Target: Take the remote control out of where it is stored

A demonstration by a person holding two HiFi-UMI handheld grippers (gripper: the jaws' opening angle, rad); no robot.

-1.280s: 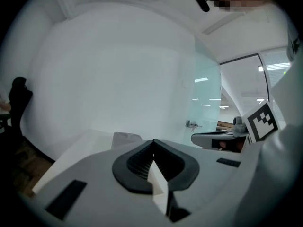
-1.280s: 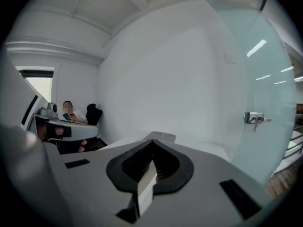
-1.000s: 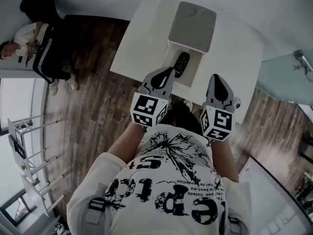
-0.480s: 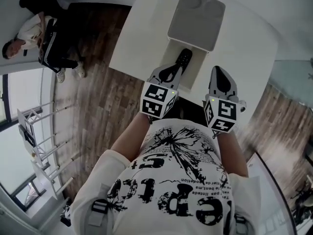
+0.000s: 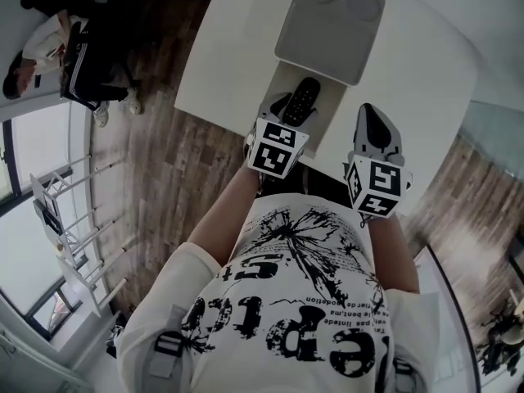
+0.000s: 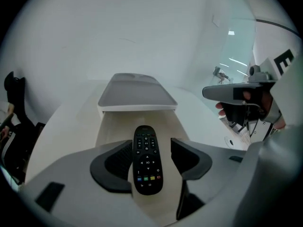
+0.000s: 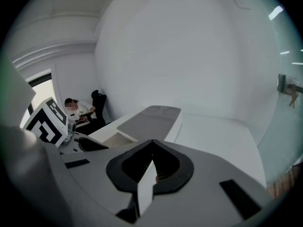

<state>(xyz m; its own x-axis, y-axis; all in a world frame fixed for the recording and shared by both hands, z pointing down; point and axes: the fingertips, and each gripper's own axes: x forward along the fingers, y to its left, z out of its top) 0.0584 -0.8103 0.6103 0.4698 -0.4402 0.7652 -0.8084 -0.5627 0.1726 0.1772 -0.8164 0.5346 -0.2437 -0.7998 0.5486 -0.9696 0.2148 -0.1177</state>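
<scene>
A black remote control [image 5: 301,102] [image 6: 147,160] lies lengthwise in the open pale tray [image 5: 330,98] [image 6: 110,126] of a storage box on the white table [image 5: 409,80]. The box's grey lid [image 5: 330,27] [image 6: 136,93] is slid back beyond it. My left gripper [image 5: 284,111] [image 6: 151,146] points down into the tray. Its jaws have just been opening and stand open with the remote between the pads [image 6: 118,162], not pressed. My right gripper [image 5: 372,123] [image 7: 152,144] hovers to the right of the tray over the table edge, shut with nothing in it.
A person sits on a dark chair [image 5: 57,43] [image 7: 78,109] beyond the table's left side. A white rack [image 5: 61,228] stands on the wooden floor at the left. A glass partition [image 6: 236,56] rises to the right of the table.
Both grippers have come forward and down toward the tray. The left one has dropped over the remote's near end with its jaws apart. The right stays shut.
</scene>
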